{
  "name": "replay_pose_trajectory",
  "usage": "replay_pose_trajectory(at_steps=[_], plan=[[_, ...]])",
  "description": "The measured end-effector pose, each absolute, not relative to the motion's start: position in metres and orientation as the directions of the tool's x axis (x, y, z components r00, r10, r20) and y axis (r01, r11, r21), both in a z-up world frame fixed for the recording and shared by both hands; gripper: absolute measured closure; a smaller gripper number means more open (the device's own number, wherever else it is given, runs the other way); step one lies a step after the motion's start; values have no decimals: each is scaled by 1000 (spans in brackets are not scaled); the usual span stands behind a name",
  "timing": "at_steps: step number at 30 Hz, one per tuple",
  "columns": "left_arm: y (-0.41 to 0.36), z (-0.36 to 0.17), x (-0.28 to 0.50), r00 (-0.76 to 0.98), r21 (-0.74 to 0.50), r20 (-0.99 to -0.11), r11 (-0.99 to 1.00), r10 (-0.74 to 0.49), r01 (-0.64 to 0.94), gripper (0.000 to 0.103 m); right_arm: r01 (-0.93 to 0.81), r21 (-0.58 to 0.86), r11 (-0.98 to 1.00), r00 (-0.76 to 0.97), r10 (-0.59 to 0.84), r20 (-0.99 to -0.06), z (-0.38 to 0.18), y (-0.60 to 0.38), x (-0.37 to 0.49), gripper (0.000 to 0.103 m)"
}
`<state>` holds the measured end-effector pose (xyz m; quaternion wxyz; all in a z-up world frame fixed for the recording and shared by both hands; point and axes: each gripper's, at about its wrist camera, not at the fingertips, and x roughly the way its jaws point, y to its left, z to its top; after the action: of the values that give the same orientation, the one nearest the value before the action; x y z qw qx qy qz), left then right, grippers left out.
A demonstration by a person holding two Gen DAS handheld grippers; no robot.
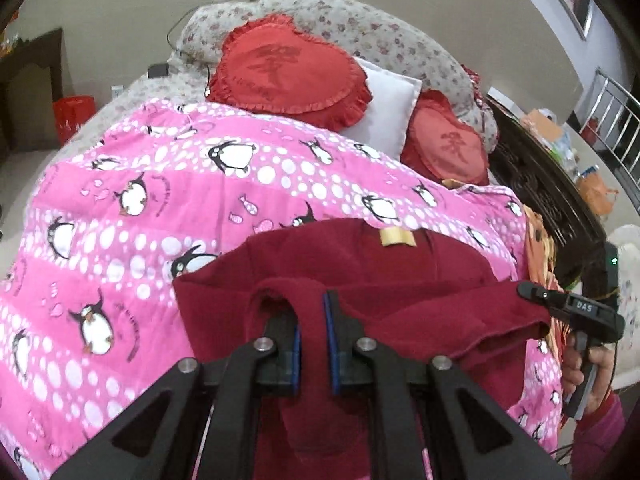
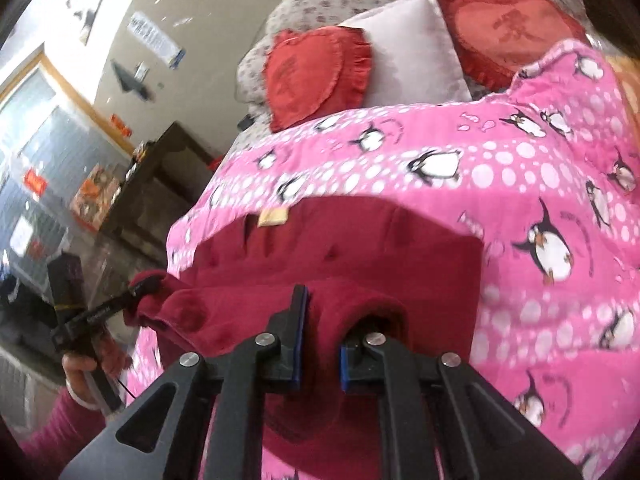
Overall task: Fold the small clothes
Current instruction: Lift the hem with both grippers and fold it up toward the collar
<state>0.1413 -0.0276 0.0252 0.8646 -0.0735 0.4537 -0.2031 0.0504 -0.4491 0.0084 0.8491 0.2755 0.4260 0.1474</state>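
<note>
Left gripper (image 1: 311, 322): its blue-padded fingers are pinching a raised fold of the dark red garment (image 1: 360, 276), cloth bunching between the pads at 6 o'clock in the left wrist view.
Right gripper (image 2: 320, 330): its fingers are likewise clamping a ridge of the same garment (image 2: 340, 256), which is draping over the right finger.
Garment: it is lying on the pink penguin quilt (image 1: 160, 200), the near edge lifting off the quilt between the two grippers; the far part is resting flat.
Tag: a small tan label (image 1: 398, 237) is showing on the garment toward 12 o'clock from the left gripper; any print on it is too blurred to read.
Writing: white letters reading "DAS" are showing on the right gripper's body (image 1: 582, 307), at 3 o'clock in the left wrist view.
Right hand (image 1: 592, 372): it is wrapping the handle, a magenta sleeve (image 1: 600, 432) running down behind it.
Left hand (image 2: 86, 376): it is gripping its handle at 8 o'clock in the right wrist view, wearing the same sleeve.
Pillows: two red heart cushions (image 1: 288, 76), each carrying a darker character that is hard to make out, are flanking a white pillow (image 1: 390, 106) beyond the quilt at 12 o'clock.
</note>
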Motion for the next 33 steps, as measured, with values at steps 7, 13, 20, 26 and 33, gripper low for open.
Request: replay_pose_trajectory(at_steps=[7,13,20,26,33], plan=[[-17,41,157,484,-332,-747,887,-456,322,77,10,672,740,616,525,-587,12,-484,59,101],[-27,44,146,489,-262,-761,892,-426,369,29,22,643,766,687,456,-566,35,-506,32,94],[-4,51,146,571,-288,-712,912,-407,291,14,-175,535,827,624,513,-589,38,-444,14,94],[-12,39,135,561,-212,-737,917,-378,339,14,-254,492,833,594,535,-601,22,-414,17,94],[-33,-5,157,513,-189,-803,946,-303,264,14,-48,429,902,661,351,-663,7,-412,94,93]])
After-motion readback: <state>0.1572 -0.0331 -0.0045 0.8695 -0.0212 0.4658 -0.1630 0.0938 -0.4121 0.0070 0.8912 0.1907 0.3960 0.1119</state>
